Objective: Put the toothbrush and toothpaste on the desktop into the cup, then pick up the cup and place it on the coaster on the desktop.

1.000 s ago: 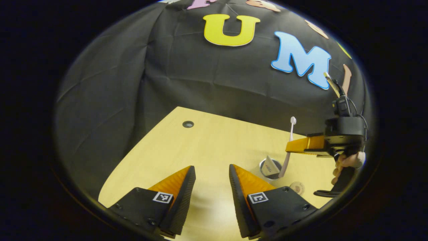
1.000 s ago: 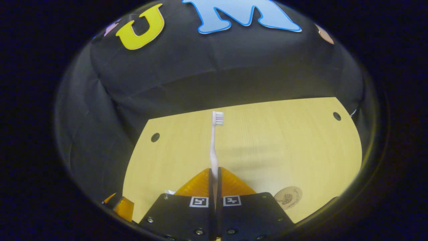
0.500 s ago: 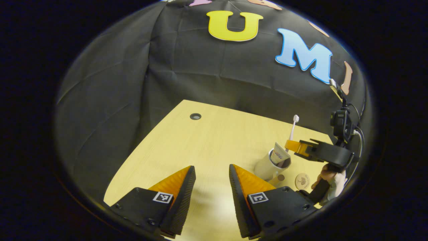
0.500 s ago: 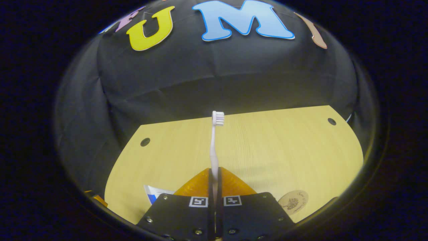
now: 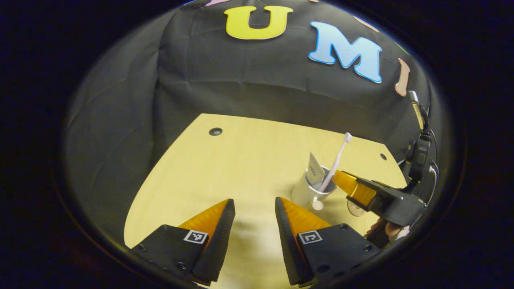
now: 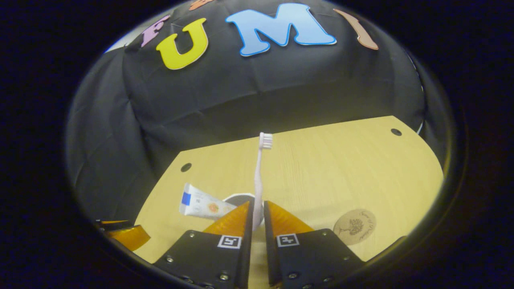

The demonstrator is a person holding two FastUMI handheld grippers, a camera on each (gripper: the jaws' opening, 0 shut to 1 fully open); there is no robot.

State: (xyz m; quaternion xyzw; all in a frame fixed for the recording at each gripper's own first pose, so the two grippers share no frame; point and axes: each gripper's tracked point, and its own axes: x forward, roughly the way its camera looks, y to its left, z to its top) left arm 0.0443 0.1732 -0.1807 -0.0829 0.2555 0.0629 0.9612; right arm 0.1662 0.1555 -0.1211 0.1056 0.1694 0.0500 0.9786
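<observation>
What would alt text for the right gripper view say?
The right gripper has its fingers slightly parted around an upright toothbrush over a white cup holding a toothpaste tube. A round coaster lies on the wooden desktop to the right.

surface: pale wood desktop (image 6: 321,168) | on it: white cup (image 5: 302,194), round coaster (image 6: 354,226)

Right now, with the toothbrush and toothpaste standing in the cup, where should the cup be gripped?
Grip the cup's round body below the rim, fingers either side, coming in level from the right hand-held gripper's side. The toothbrush and toothpaste stick up out of the mouth and lean, so the top is probably blocked; the upright wall is bare.
</observation>
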